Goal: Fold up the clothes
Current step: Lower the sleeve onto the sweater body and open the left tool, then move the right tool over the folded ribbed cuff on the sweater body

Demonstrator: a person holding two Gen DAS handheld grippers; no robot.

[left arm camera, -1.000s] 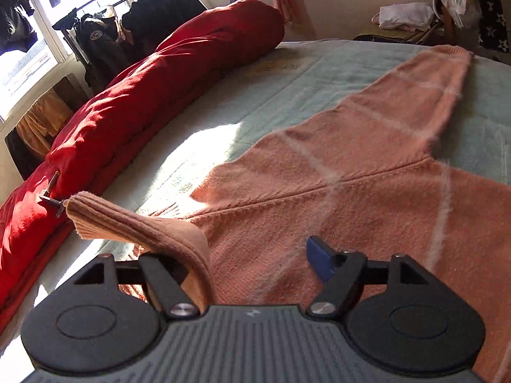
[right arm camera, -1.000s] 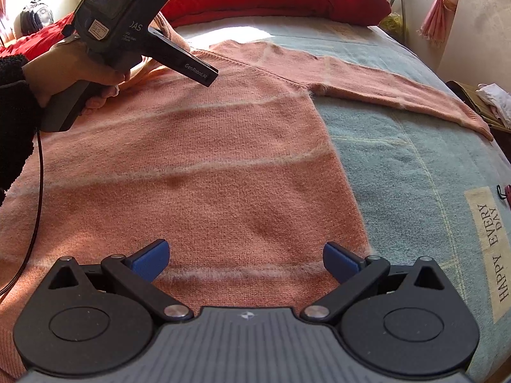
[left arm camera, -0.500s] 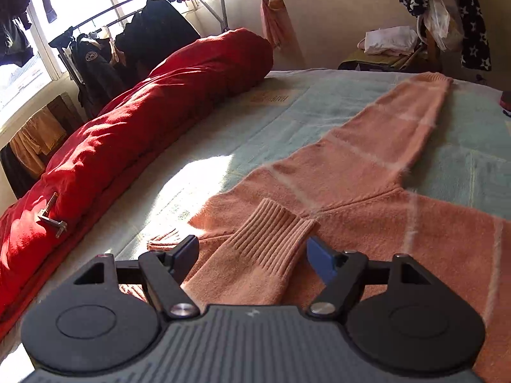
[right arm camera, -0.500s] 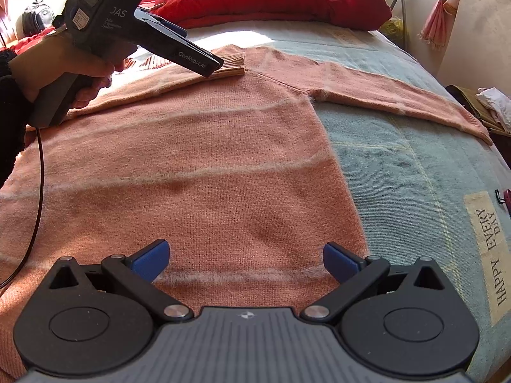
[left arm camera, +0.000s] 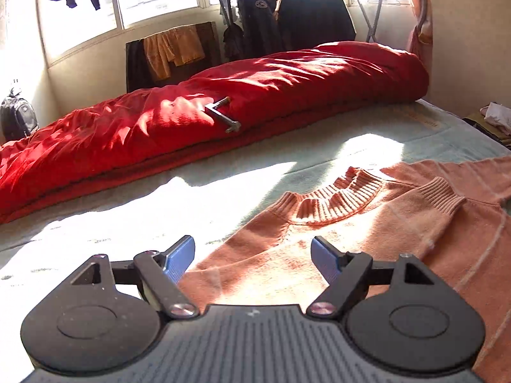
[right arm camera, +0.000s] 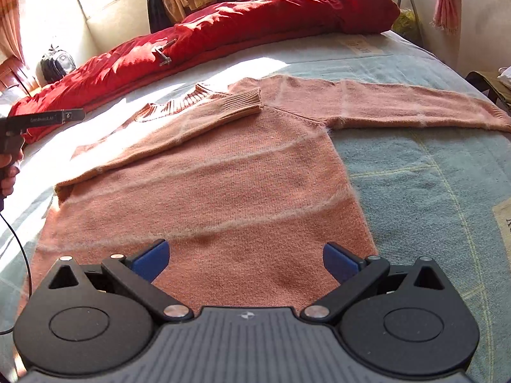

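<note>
On the blue bedspread (right arm camera: 431, 172) our salmon sweater (right arm camera: 230, 191) lies flat, one sleeve (right arm camera: 204, 118) folded across. Our left gripper (left arm camera: 252, 257), empty, jaws opening, has let go of the cuff and pulled away. Our right gripper (right arm camera: 246, 260), wide and empty, should next grab the outstretched sleeve (right arm camera: 399, 105) near its cuff.

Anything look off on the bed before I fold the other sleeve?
One oddity: a grey metal tool lies on the red duvet, well clear of the sweater. The sweater itself lies flat, one sleeve folded across the chest.
</note>
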